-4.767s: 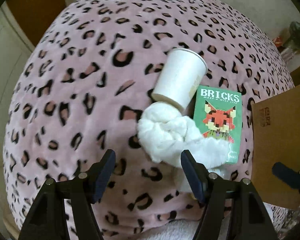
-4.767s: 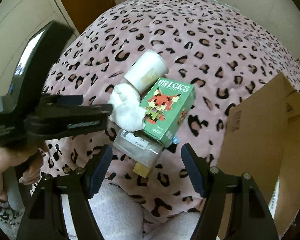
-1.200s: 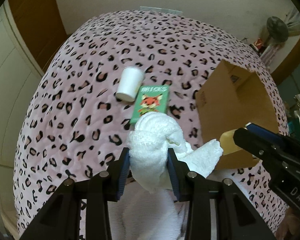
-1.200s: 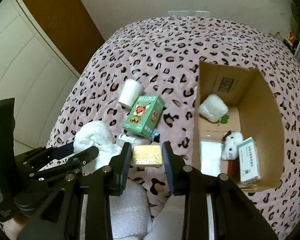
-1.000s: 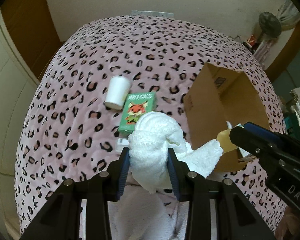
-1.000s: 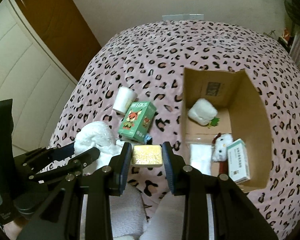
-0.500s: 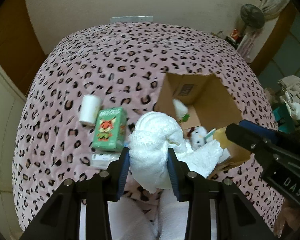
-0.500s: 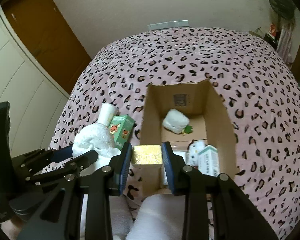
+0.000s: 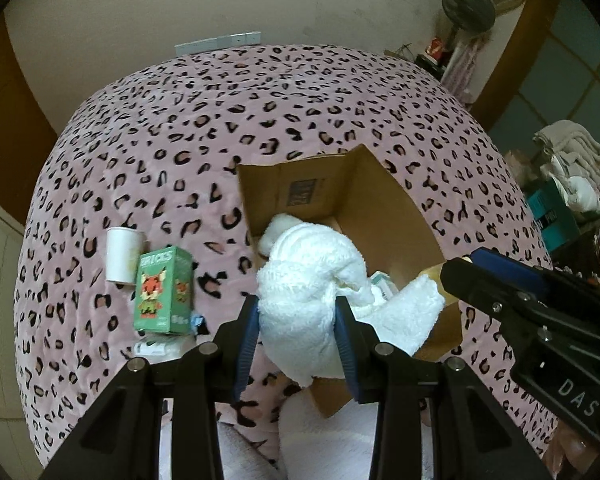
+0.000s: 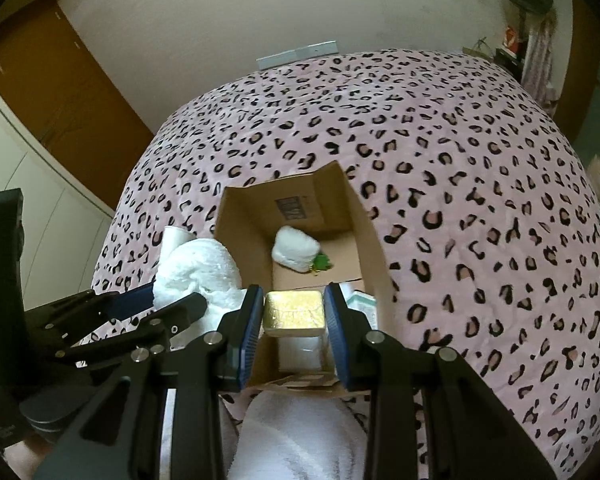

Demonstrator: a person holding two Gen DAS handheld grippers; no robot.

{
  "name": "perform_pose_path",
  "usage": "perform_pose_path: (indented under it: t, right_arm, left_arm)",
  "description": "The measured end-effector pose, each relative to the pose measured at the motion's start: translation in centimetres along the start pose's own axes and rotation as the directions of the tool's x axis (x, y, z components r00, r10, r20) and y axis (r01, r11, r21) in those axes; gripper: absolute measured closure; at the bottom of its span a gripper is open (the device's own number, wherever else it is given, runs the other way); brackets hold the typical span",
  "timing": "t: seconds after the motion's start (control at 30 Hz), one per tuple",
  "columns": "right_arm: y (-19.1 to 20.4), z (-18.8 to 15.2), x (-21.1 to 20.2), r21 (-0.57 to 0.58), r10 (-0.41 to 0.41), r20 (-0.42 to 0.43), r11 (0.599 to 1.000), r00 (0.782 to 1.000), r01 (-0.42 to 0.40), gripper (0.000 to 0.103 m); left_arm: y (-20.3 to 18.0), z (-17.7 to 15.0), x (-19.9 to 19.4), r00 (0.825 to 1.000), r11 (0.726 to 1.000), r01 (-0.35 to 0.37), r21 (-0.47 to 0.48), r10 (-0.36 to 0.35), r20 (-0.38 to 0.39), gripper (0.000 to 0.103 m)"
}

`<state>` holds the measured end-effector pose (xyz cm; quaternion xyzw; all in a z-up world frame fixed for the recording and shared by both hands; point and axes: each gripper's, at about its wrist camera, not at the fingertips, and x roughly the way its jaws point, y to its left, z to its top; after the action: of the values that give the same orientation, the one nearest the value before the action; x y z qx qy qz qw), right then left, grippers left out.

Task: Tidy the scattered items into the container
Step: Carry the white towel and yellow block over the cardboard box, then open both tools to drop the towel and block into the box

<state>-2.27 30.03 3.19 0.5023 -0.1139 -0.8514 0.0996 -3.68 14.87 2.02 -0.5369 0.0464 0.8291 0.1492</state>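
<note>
My left gripper (image 9: 296, 316) is shut on a white rolled towel (image 9: 308, 280) and holds it above the near left edge of the open cardboard box (image 9: 384, 216). My right gripper (image 10: 294, 316) is shut on a gold foil block (image 10: 294, 314), held over the near end of the box (image 10: 372, 248). Inside the box lie a white plush (image 10: 296, 250) and a pale carton (image 10: 362, 304). On the leopard-print bed left of the box are a white paper cup (image 9: 121, 255), a green BRICKS box (image 9: 163, 290) and a clear packet (image 9: 156, 348).
The bed (image 9: 260, 120) is wide and soft, with a brown door (image 10: 60, 92) and white cabinets to the left. A fan (image 9: 466, 10), folded laundry (image 9: 572, 160) and a teal box (image 9: 552, 216) stand to the right. My white-clad lap (image 10: 296, 436) is at the near edge.
Both grippers took their items off the bed, lifted them and carried them right. The box has shifted to the centre of both views, now under the towel and gold block.
</note>
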Motion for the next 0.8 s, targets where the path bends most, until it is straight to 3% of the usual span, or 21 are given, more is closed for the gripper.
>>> perform_pose_path:
  t: [0.8]
  right_arm:
    - [-3.5, 0.4, 2.8, 0.046, -0.034, -0.055, 0.998, 0.998, 0.036, 0.071]
  left_arm:
    - [-2.5, 2.0, 4.3, 0.998, 0.999, 0.026, 0.032, -0.025, -0.056, 0.066]
